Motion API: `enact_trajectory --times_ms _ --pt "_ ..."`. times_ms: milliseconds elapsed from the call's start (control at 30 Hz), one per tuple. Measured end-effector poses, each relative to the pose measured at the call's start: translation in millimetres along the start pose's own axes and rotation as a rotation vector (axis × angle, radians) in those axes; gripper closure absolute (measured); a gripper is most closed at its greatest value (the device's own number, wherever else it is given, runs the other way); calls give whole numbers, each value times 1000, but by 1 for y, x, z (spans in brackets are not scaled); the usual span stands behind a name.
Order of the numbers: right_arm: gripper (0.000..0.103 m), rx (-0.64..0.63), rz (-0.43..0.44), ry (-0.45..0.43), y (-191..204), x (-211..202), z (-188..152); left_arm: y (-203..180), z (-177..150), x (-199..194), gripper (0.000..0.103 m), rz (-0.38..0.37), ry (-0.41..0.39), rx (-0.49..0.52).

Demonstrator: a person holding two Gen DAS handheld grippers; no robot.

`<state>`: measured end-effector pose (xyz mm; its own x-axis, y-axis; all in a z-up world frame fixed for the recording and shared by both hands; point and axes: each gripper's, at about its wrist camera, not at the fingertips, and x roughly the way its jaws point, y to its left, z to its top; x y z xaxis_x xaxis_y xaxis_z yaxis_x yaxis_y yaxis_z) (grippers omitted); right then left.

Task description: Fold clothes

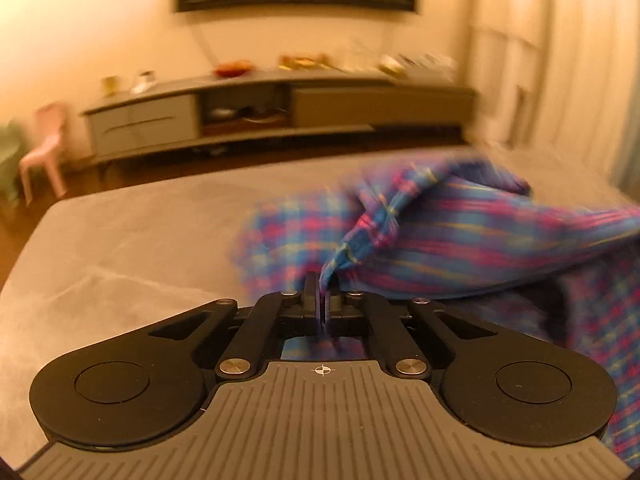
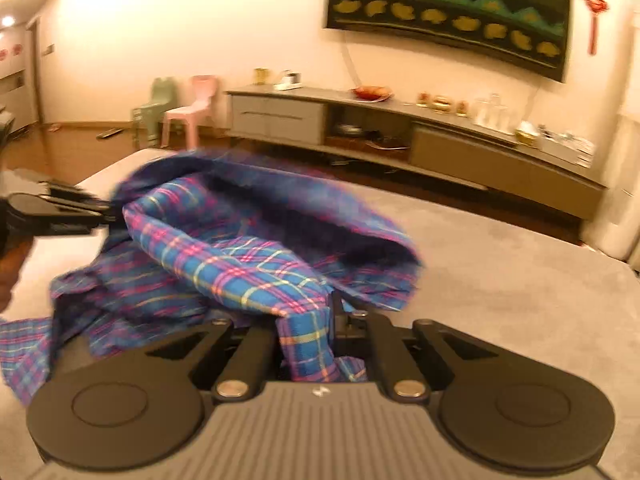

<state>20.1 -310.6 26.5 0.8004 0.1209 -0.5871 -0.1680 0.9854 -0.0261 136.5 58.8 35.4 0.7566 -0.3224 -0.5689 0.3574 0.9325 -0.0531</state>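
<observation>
The plaid shirt (image 2: 240,264) is blue, crossed with pink, purple and yellow lines, and it hangs crumpled and bunched between the two tools above a grey bed (image 2: 520,280). Its lower folds trail onto the bed toward the near left corner in the right wrist view, while the upper part arches up in a loose hood; the cloth is partly blurred. In the left wrist view the shirt (image 1: 480,236) fills the right side and the left part of the bed (image 1: 140,232) lies bare.

The left tool (image 1: 323,300) has its fingers pressed almost together, pinching a thin edge of the shirt between them. The right tool (image 2: 336,320) grips a thick fold of the shirt; the cloth drapes over its left finger and hides it, and a tail hangs down behind the pinch. The left tool (image 2: 80,212) also shows at the far left edge of the right wrist view, touching the shirt.
</observation>
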Motion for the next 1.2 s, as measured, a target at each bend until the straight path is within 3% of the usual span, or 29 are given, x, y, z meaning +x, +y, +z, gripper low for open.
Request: enact_trajectory --times_ms 67,167,200,267,367,433,467,500,533,567,600,667,733,800,867,900,1033,1067,1100,1133,1167,1200 --pt "99 106 -17 -33 -30 -11 4 31 13 -17 103 6 -59 -177" --pt "99 325 -12 -101 -80 -29 5 94 25 -58 103 -52 -201 -497" --pt "98 404 -15 -108 -95 -29 3 109 24 -65 103 -11 -223 -562" --pt "98 446 -142 -50 -108 -13 -4 137 20 -80 103 66 -263 -690" --pt "87 456 -237 116 -124 29 -27 164 -3 -59 103 -72 -153 -867" --pt "82 460 -268 136 -125 32 -40 156 -10 -49 103 -76 -83 -852" --pt "68 450 -278 127 -122 29 -45 149 -8 -48 102 -78 -62 -807" --pt "62 425 -293 114 -115 25 -46 141 -6 -47 77 -81 -41 -763" --pt "57 389 -309 95 -106 20 -45 127 -3 -46 61 -95 -8 -708" --pt "57 343 -325 68 -98 15 -41 115 -2 -42 30 -114 28 -670" --pt "57 282 -355 22 -84 6 -36 103 -2 -37 19 -133 63 -631" --pt "48 136 -408 -92 -47 -14 -30 76 0 -30 22 -144 97 -558" --pt "41 -44 -409 -217 8 -38 -30 53 5 -18 22 -138 117 -478" --pt "39 -205 -293 -268 54 -49 -40 35 10 -4 22 -125 127 -400" --pt "34 -347 -115 -215 91 -45 -51 24 2 -1 21 -135 126 -347" --pt "34 -418 -79 -184 103 -33 -58 19 -2 1 20 -140 125 -320" --pt "29 -673 -29 -74 141 24 -83 -1 -16 7 15 -161 123 -213" --pt "36 -706 -48 -61 144 39 -86 -4 -18 14 14 -181 127 -191" --pt "51 -722 -64 -37 142 54 -84 -3 -25 16 21 -197 137 -175" --pt "102 -697 -66 -7 138 61 -76 -4 -25 23 34 -235 154 -165" --pt "102 -661 -63 23 134 65 -67 -4 -25 29 93 -272 168 -162" --pt "102 -608 -51 0 126 57 -51 5 -19 27 103 -298 146 -248"
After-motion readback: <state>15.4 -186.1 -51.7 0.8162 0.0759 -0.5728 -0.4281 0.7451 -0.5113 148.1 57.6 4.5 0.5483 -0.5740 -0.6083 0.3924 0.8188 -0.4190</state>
